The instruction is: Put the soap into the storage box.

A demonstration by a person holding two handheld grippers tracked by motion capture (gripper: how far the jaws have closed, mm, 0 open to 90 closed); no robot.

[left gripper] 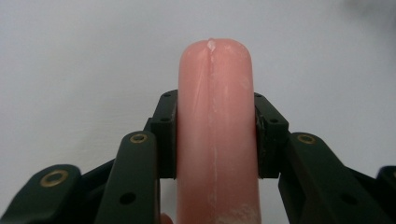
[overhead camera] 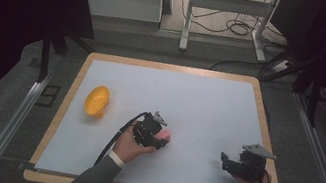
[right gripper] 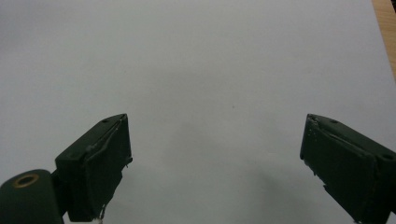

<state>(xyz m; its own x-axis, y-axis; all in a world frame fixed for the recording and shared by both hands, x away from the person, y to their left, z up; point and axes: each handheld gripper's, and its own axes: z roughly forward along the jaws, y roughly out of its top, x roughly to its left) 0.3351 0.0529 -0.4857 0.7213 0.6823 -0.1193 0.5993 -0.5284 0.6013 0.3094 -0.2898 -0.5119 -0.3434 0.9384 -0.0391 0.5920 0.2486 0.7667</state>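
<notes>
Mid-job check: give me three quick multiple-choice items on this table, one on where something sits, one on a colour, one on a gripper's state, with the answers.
1. Where does the yellow bowl lie?
A. on the left part of the white table top
B. near the right edge
C. between the two grippers

2. What colour is the sausage-shaped object in the left gripper?
A. green
B. pink
C. blue

3. How does the right gripper stand?
A. shut on the bowl
B. shut on nothing
C. open, with nothing between its jaws

Answers:
1. A: the high view shows it left of both hands, near the table's left edge.
2. B: the left gripper view shows a pink rounded rod clamped between the jaws.
3. C: the right gripper view shows the jaws wide apart over bare white surface.
</notes>
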